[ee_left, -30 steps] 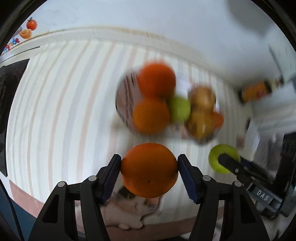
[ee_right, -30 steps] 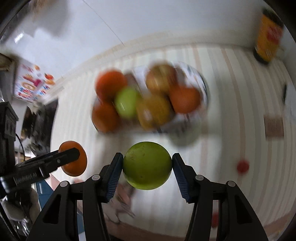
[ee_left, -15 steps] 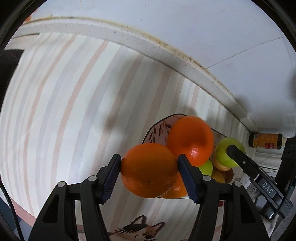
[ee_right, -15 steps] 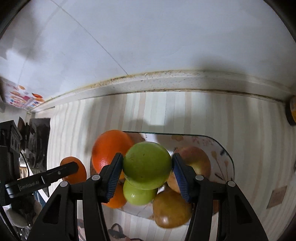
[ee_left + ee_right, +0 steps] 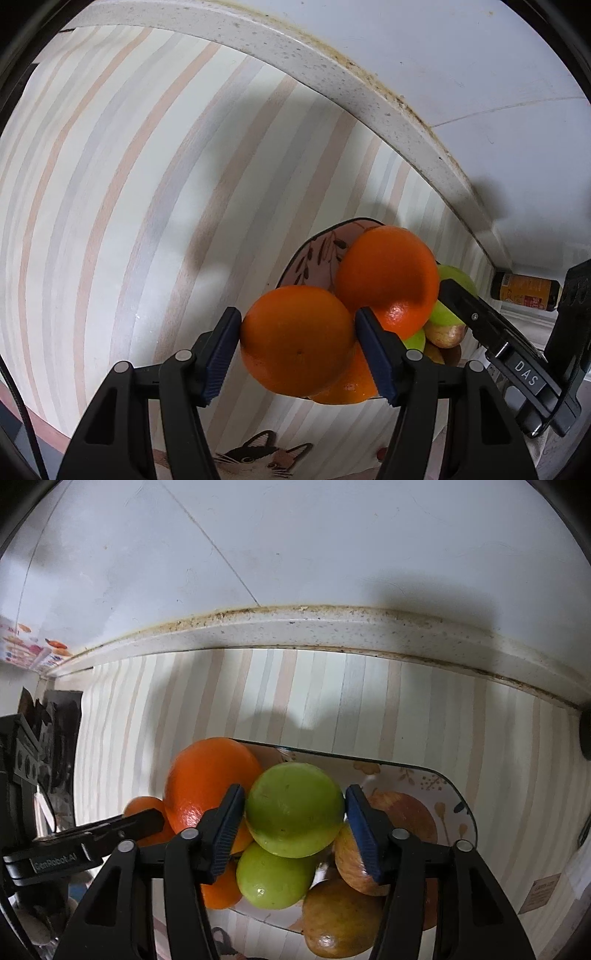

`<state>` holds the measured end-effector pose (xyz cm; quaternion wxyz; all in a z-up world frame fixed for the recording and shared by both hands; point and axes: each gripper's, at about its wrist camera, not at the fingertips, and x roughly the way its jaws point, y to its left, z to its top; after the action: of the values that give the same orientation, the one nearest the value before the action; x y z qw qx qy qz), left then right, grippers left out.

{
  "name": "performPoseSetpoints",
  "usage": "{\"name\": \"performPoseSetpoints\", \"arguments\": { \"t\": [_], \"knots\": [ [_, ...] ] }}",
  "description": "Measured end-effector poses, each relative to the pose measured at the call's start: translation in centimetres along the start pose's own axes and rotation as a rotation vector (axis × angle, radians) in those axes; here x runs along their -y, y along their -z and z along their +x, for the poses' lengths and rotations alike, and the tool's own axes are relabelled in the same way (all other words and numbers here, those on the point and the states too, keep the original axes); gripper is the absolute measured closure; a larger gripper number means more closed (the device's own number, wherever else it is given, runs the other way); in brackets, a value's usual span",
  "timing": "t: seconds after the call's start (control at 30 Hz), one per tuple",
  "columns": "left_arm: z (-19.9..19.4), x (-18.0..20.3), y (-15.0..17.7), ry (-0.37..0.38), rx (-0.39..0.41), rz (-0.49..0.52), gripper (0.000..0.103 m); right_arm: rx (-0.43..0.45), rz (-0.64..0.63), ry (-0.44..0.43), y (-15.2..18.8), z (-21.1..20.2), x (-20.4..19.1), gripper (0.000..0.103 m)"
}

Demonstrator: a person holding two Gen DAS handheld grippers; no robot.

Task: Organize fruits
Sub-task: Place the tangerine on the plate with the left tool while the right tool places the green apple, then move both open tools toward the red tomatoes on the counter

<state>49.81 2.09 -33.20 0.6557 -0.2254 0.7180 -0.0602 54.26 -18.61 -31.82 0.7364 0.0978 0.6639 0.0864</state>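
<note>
In the left wrist view, your left gripper (image 5: 297, 317) points steeply down and holds the orange (image 5: 295, 350), both blue pads pressed on its sides. The orange hangs over the near left edge of the plate (image 5: 314, 251), which sits on a striped mat (image 5: 110, 184). A second orange (image 5: 388, 273) lies on the plate just behind the held one, and a third shows beneath it. Green and reddish fruit peek out to the right, partly hidden. A bottle (image 5: 524, 295) lies at the far right by the wall. In the right wrist view, your right gripper (image 5: 295, 812) also points steeply down over the plate (image 5: 424, 782). Its jaws have just been opening, and they now stand slightly off the apple (image 5: 295, 808) between them. That apple sits on the pile, on top of a lower apple (image 5: 273, 878) and beside the big orange. Reddish apples (image 5: 406, 816) lie to the right, partly behind the right finger.
</note>
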Motion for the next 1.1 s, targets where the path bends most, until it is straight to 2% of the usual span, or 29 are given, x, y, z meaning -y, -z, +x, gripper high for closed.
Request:
{"name": "performPoseSetpoints", "arguments": {
  "t": [0.1,0.13,0.17,0.3,0.37,0.57,0.83,1.1],
  "knots": [
    [0.0,0.3,-0.2,0.028,-0.016,0.003,0.038,-0.012,0.012,-0.029,-0.1,-0.1,0.2,0.030],
    [-0.2,0.2,-0.2,0.032,-0.017,0.003,0.030,-0.016,0.015,-0.043,-0.2,-0.1,0.2,0.027],
    [-0.4,0.2,-0.2,0.032,-0.014,0.007,0.027,-0.020,0.023,-0.062,-0.2,-0.2,0.2,0.023],
    [-1.0,0.6,0.1,-0.008,-0.003,0.046,0.015,-0.003,0.033,-0.066,0.1,-1.3,0.1,0.015],
    [-1.4,0.9,0.4,-0.037,0.020,0.070,0.015,0.007,0.027,-0.036,0.5,-2.1,-0.1,0.007],
    [-4.3,2.4,3.1,-0.161,0.166,0.179,0.015,0.099,-0.014,0.128,4.2,-5.7,-0.6,0.006],
    [-5.8,5.4,9.8,-0.313,0.293,0.347,0.014,0.163,0.016,0.216,11.9,-8.9,0.9,0.005],
    [-9.4,7.1,14.9,-0.316,0.408,0.404,0.014,0.284,0.050,0.248,17.5,-14.6,2.1,0.005]
  ]
}}
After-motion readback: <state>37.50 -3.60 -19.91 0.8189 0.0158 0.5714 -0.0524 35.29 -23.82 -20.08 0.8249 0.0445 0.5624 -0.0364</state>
